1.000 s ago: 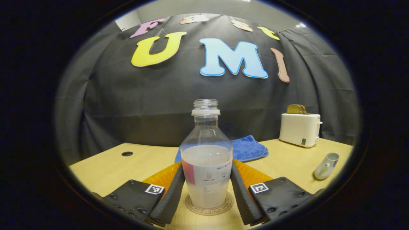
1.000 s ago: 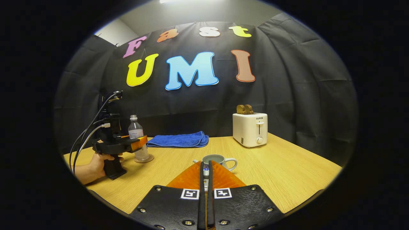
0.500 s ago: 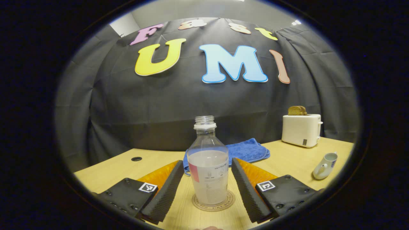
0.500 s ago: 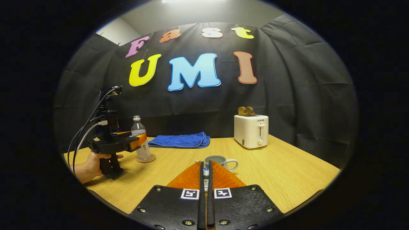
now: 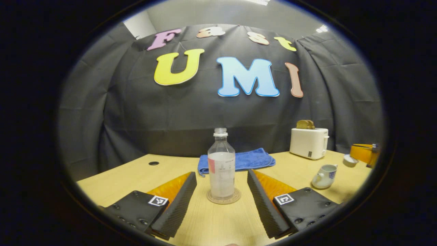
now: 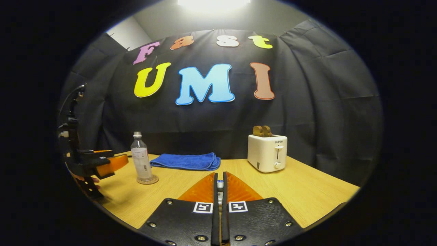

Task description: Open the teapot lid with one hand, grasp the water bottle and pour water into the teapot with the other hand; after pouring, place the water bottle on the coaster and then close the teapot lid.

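Standing upright on the desk (image 5: 136, 174), the water bottle (image 5: 221, 160) is seen on the coaster (image 5: 223, 199), straight ahead of the left gripper (image 5: 222, 173). The left jaws are spread wide and touch nothing, and the bottle lies beyond their tips, so the placing step is judged done.

The teapot (image 5: 323, 172) is seen well to the right of the bottle, upright, its mouth open to the top and its spout turned toward the bottle. The right gripper (image 5: 355, 156) is held just beyond the teapot and a little above it. Its jaws are drawn almost together and are clamped on the teapot lid (image 5: 349, 160), which is carried near the pot's rim but apart from it.

Closing the pot is judged the remaining step. The right gripper is by far the nearer one. The lid would have to be brought a short way back over the mouth and lowered flat.
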A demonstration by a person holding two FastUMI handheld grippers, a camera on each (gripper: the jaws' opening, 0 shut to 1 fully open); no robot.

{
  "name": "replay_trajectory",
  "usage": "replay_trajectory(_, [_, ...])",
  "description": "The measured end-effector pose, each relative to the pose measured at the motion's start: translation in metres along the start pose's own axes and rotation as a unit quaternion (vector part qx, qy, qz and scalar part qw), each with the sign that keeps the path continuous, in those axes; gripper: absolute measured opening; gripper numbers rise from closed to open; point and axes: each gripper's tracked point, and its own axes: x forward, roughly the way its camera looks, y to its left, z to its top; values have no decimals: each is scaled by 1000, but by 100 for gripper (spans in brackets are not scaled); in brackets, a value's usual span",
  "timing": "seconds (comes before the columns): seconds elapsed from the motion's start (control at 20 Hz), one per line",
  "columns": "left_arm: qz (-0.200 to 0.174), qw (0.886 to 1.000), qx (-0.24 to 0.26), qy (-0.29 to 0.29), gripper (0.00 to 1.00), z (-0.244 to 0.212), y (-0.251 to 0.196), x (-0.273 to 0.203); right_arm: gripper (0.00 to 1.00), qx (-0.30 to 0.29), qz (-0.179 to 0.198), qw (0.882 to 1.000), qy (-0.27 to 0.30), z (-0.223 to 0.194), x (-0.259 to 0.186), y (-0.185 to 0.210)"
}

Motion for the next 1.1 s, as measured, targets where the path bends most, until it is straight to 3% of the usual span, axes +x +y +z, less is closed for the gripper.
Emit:
replay_trajectory(0.25, [-3,1000,-3,5,100,-13,-7,-42,2,10,-10,999,35,-22,44,-5])
replay_trajectory(0.8, [-1,1000,-24,12,100,-25,-3,-46,3,-14,-30,997,73,-51,66,-10])
replay_trajectory(0.9, [-2,1000,-21,13,100,-25,-6,-50,10,-24,-30,996,75,-50,64,-10])
replay_trajectory(1.0, [0,1000,-19,7,100,-22,-8,-55,23,-21,-41,998,45,-26,52,-13])
replay_trajectory(1.1, [6,1000,-5,-1,100,-21,-14,-69,61,-12,-40,999,5,-2,4,-3])
